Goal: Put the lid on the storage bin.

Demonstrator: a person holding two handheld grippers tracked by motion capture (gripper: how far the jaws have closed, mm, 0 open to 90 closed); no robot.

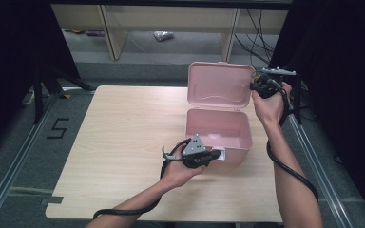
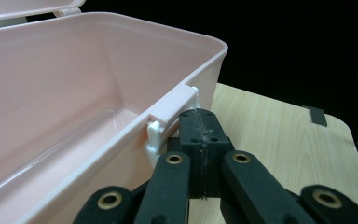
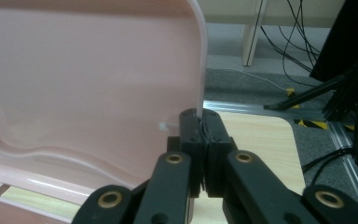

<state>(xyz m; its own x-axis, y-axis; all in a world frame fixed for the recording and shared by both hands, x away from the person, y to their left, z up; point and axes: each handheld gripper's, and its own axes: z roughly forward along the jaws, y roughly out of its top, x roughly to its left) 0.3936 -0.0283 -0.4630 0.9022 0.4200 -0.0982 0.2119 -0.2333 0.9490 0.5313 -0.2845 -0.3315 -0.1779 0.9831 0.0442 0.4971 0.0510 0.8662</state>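
Note:
A pink plastic box (image 1: pixel 240 142) stands open on the right half of the wooden table (image 1: pixel 123 142), and its lid (image 1: pixel 220 85) is raised upright behind it. My right gripper (image 1: pixel 254 86) is shut on the lid's right edge; the right gripper view shows that rim (image 3: pixel 200 70) running down between the pads of the right gripper (image 3: pixel 200 119). My left gripper (image 1: pixel 217 154) is at the box's front wall, jaws shut together. In the left gripper view the tips of the left gripper (image 2: pixel 200 116) rest just under the latch mount (image 2: pixel 172 100), beside the empty inside of the box (image 2: pixel 65 84).
The table's left half (image 1: pixel 114 123) is bare wood. Pale shelf legs (image 1: pixel 111 33) and loose cables (image 1: pixel 261 33) stand on the floor behind. Black stand legs (image 1: pixel 43 85) and a taped "5" (image 1: pixel 58 128) are on the floor at left. A metal rail (image 1: pixel 313 156) runs along the table's right side.

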